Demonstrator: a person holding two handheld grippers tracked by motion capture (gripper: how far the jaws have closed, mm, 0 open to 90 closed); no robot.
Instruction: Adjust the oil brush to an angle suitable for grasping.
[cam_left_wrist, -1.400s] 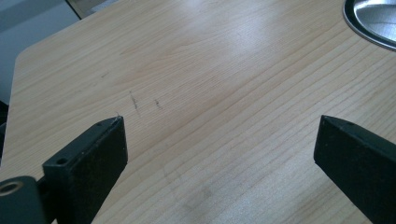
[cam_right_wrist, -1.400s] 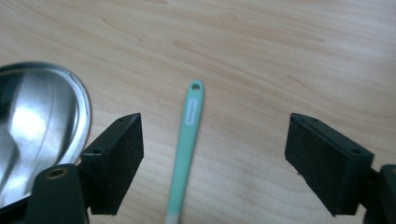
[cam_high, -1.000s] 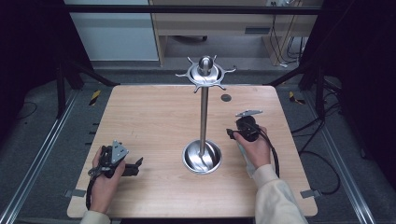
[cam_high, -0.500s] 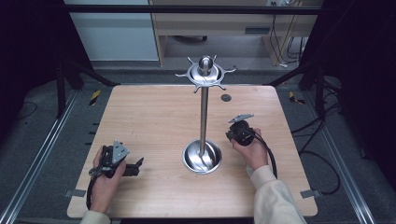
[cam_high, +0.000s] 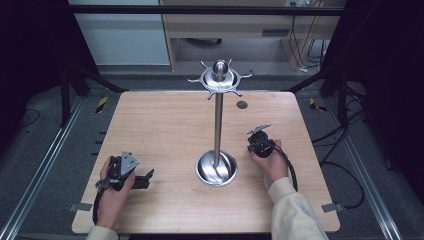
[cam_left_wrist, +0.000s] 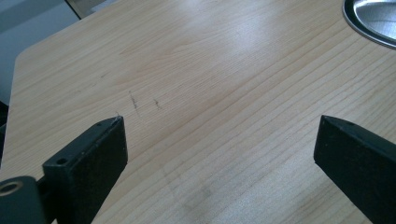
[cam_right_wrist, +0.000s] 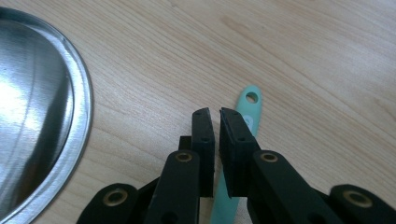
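A tall metal stand (cam_high: 218, 120) with a ring of hooks (cam_high: 219, 80) at its top rises from a round steel base dish (cam_high: 216, 169) at the table's middle. Just right of the dish, my right gripper (cam_high: 259, 145) points down at the table. Its jaws (cam_right_wrist: 216, 126) are shut with a hairline gap. A mint-green flat handle (cam_right_wrist: 249, 105) with a hole at its end lies on the wood under them; its lower part is hidden. My left gripper (cam_high: 145, 179) rests at the near left, open (cam_left_wrist: 219, 154), with bare wood between its jaws.
The wooden table (cam_high: 165, 125) carries a small dark round spot (cam_high: 242, 104) behind the stand. The dish's rim (cam_left_wrist: 369, 32) shows at the top right of the left gripper view. Dark frame posts and cables surround the table.
My right gripper has shifted slightly left and nearer, closer to the dish. The left gripper has not moved.
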